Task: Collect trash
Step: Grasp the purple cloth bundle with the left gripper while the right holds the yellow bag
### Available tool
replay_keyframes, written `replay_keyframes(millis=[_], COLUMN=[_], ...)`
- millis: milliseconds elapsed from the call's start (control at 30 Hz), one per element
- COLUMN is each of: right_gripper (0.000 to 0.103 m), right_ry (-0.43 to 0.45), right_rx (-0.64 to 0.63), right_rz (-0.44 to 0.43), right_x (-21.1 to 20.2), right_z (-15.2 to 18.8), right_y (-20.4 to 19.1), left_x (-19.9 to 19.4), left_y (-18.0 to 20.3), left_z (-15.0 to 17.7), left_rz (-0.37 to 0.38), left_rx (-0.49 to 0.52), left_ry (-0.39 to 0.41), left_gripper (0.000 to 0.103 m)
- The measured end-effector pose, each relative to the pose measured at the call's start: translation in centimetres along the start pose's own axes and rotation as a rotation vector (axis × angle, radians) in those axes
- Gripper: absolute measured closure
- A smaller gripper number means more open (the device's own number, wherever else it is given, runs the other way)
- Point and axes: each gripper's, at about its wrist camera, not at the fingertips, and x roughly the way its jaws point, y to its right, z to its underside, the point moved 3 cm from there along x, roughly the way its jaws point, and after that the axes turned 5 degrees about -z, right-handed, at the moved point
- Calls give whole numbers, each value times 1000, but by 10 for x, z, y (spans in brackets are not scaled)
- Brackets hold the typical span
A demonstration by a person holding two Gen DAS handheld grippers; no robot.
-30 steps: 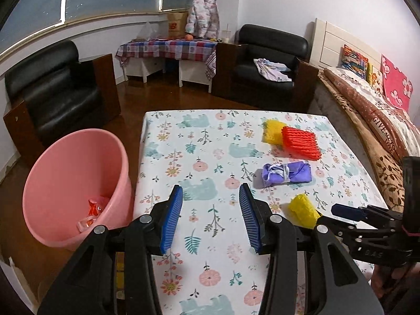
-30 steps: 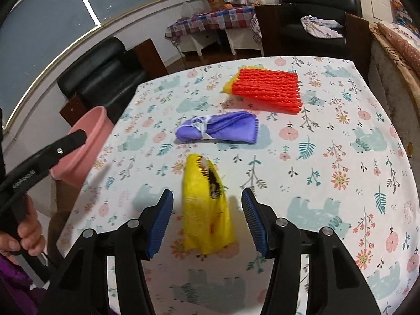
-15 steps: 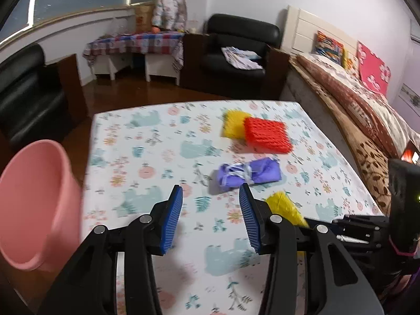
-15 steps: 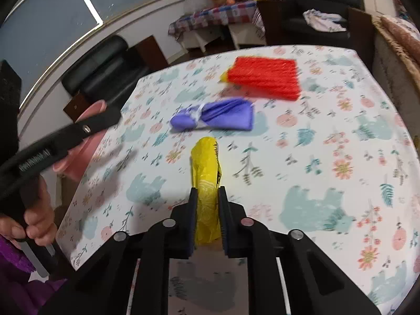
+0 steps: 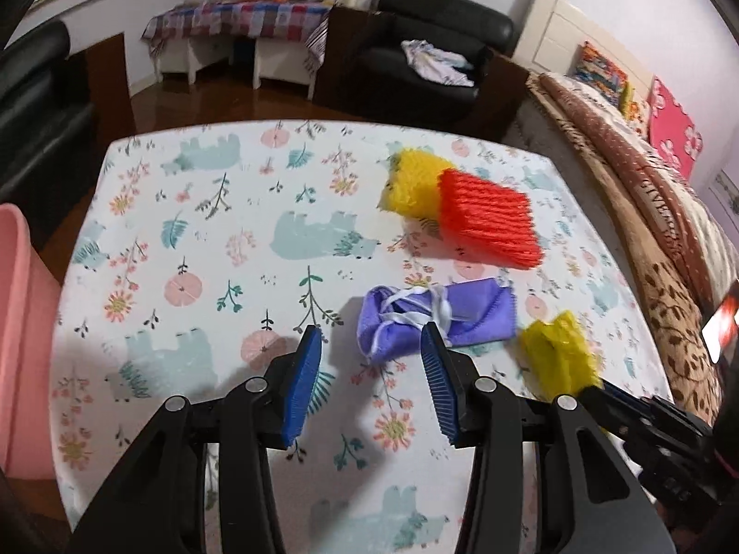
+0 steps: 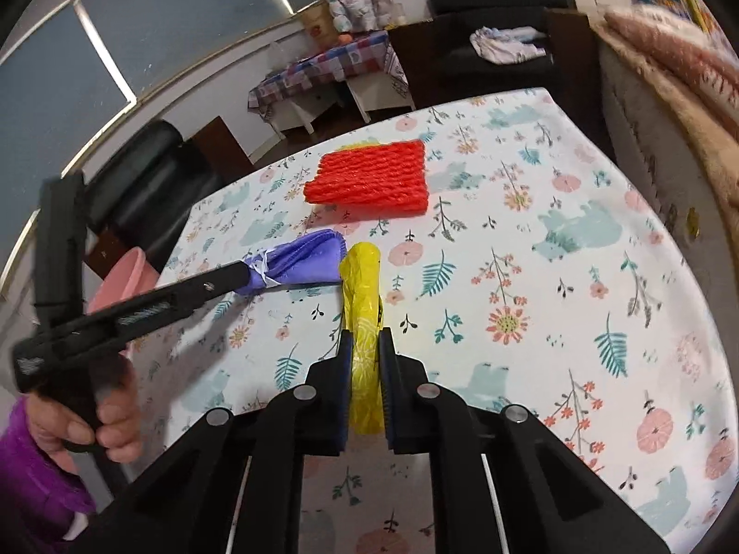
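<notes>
Tablecloth (image 5: 194, 212): white with bears, flowers and leaves, spread under and ahead of both grippers.
Black armchair (image 5: 434, 41): beyond the far table edge, ahead of the left gripper; a crumpled light cloth (image 5: 436, 62) lies on its seat.
Side table (image 5: 240, 18): far ahead and left, under a checked cover.
Bed (image 5: 646, 152): along the right side, with a brown patterned blanket and a pink flowered pillow (image 5: 674, 134).
</notes>
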Motion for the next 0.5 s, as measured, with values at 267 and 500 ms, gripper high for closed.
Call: replay_keyframes(millis=[267,500], right_gripper=[92,92], right_ry=[-14,-14], right_rx=[7,16], right_rz=[-9,-7], right_x=[3,3], right_z=[1,2], right_y=[1,2], left_x=[0,-20], left_y=[5,-5], left_z=[2,4], left_rz=[44,48], left_rx=[-15,-71], left_ry=[19,51], left_gripper=[78,89])
